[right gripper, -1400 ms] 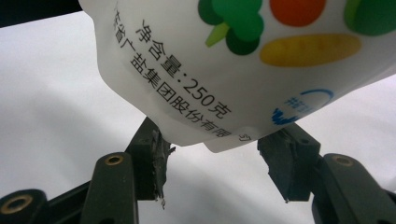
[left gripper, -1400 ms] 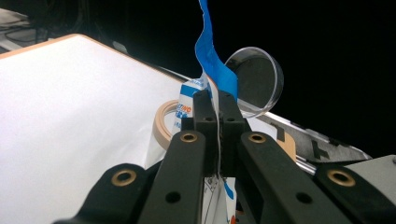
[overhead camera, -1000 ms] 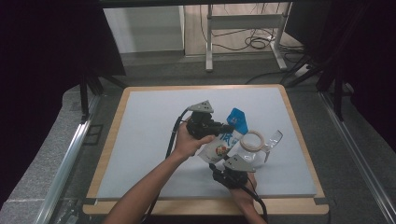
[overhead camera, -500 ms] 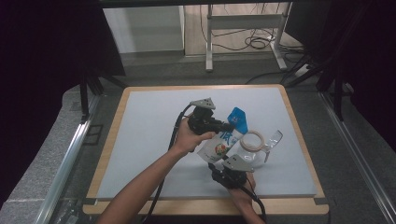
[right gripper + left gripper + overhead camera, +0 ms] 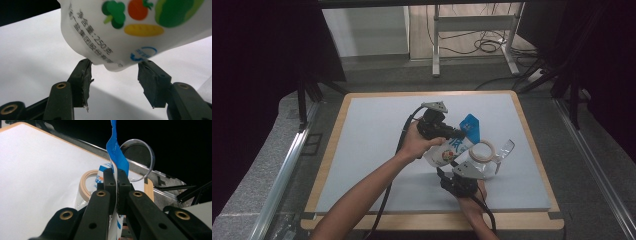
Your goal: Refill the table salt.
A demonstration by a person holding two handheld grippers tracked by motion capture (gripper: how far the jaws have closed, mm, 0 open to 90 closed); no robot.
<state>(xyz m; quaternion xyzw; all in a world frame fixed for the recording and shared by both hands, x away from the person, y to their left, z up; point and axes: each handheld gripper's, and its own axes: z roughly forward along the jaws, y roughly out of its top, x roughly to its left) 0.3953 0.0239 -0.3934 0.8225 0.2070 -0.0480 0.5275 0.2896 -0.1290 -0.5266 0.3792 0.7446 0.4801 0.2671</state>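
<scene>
High view: almost nothing has shifted over the last second; left gripper [image 5: 460, 134] stays clamped on the blue-topped pouch [image 5: 447, 151] above the mat, right gripper [image 5: 113, 75] stands open beneath its bottom end, regrasp pending

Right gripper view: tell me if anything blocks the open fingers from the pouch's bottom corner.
Nothing visible does. The pouch hangs with its bottom corner between the right gripper fingers, touching or nearly touching one finger. The left gripper pinches its top.
</scene>
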